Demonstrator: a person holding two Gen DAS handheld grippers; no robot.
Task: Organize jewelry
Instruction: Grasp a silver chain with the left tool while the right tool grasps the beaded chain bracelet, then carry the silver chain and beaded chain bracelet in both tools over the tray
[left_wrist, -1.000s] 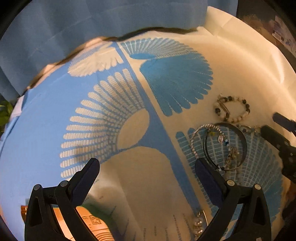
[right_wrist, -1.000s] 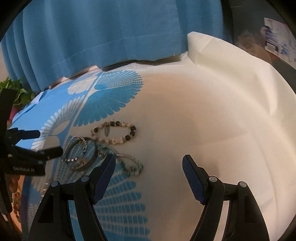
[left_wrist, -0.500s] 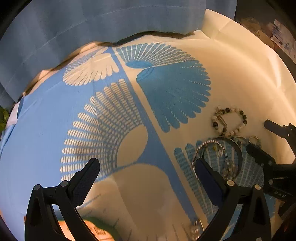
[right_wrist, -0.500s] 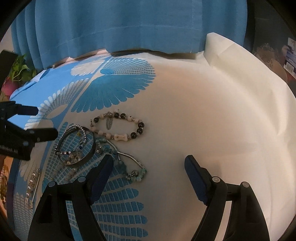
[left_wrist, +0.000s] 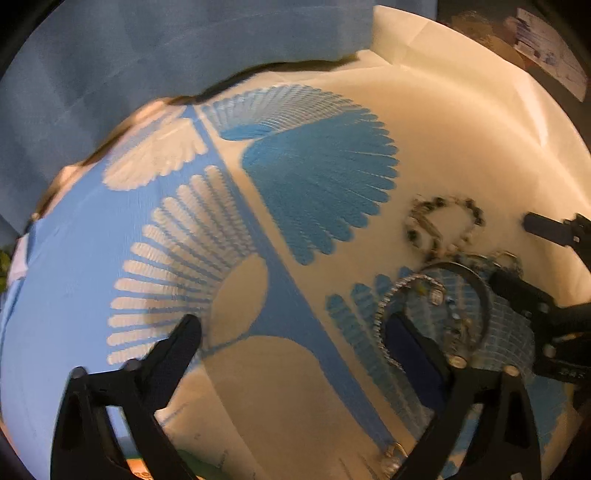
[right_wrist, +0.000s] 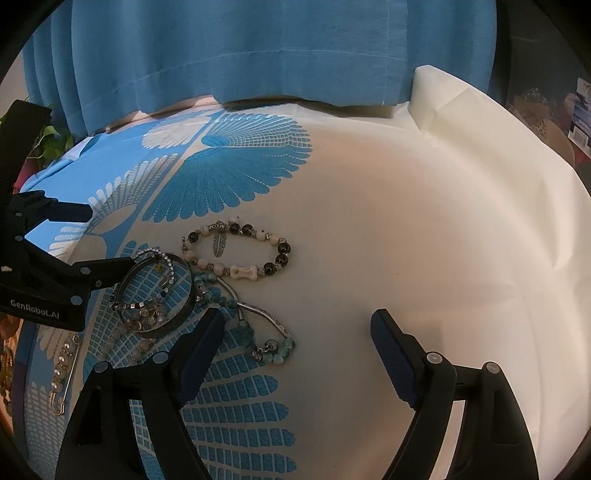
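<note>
Right wrist view: with both the left gripper (right_wrist: 107, 240) and right gripper (right_wrist: 297, 332) spread apart and holding nothing, the dark bangle (right_wrist: 155, 295) is seen overlapped by chain bracelets just left of the beaded bracelet (right_wrist: 238, 251), so neighbours could be snagged and dragged.

White lettering "GenRobot.AI" stands on the black body of the left gripper (right_wrist: 86, 240), at the left edge of the right wrist view. Printed packaging (right_wrist: 581, 110) at the far right edge carries a barcode, its print too small to read.
</note>
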